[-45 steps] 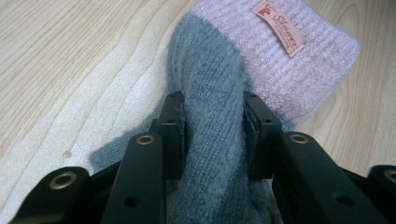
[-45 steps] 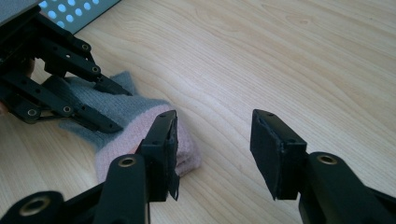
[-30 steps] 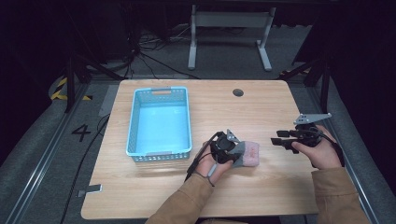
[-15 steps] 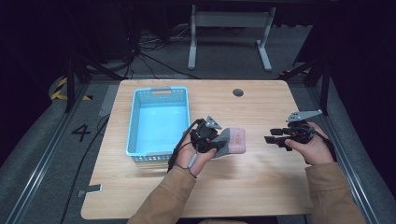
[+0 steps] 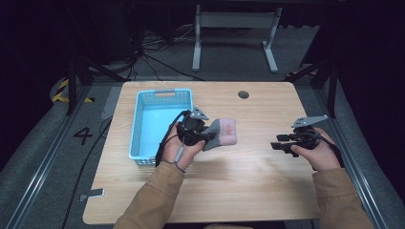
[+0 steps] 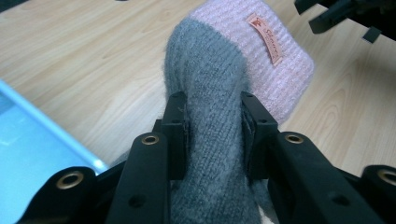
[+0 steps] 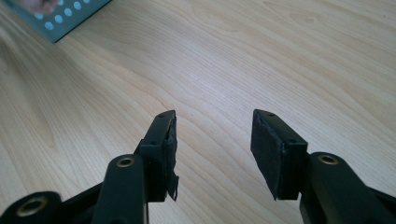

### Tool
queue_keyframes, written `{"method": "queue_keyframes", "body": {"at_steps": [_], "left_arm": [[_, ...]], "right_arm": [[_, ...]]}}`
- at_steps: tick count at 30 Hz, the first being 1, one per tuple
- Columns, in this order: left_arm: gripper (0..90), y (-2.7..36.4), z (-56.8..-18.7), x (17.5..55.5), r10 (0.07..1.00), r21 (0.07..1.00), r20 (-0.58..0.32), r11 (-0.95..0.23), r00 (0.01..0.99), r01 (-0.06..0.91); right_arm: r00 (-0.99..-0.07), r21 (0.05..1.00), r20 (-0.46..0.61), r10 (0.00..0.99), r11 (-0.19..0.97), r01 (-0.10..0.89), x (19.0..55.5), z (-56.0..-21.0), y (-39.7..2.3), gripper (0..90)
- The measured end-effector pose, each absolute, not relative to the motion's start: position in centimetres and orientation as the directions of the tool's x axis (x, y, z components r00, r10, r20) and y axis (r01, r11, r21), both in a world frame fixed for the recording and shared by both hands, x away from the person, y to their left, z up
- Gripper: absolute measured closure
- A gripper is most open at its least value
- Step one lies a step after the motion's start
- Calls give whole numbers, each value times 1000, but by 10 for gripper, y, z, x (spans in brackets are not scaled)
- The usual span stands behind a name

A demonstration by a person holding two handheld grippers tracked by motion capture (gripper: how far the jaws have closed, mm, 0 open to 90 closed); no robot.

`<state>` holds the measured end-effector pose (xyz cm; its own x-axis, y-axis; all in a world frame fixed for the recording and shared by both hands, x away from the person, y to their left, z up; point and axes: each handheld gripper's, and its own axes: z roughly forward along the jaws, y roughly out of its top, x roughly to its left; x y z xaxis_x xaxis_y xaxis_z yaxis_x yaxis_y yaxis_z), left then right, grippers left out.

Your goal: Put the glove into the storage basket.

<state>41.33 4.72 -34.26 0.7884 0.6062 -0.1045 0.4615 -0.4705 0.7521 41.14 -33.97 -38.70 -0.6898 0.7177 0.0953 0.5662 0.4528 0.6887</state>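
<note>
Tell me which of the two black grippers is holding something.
The left gripper: its jaws pinch the grey-and-pink knitted sock. The right gripper is open over bare wooden table.

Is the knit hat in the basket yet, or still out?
Out. The left gripper holds the grey and pink knit hat clamped by its grey part, just right of the blue basket, over the table.

Grey-and-pink knitted sock (image 6: 219,93), clamped, lifted beside basket (image 5: 138,124)

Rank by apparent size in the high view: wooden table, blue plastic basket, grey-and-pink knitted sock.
1. Wooden table, largest.
2. Blue plastic basket.
3. Grey-and-pink knitted sock, smallest; it is held raised, nearer the camera, yet still looks smallest.
</note>
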Motion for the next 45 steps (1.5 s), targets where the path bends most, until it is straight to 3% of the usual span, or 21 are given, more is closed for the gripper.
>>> {"method": "queue_keyframes", "body": {"at_steps": [12,45], "left_arm": [[680,83,-331,433,623,769,-143,-419,769,483],[673,158,-343,486,742,720,-73,-423,666,550]], "right_arm": [[-676,669,96,731,455,588,406,-395,-344,511],[-633,642,97,768,438,629,387,-408,-360,505]]}}
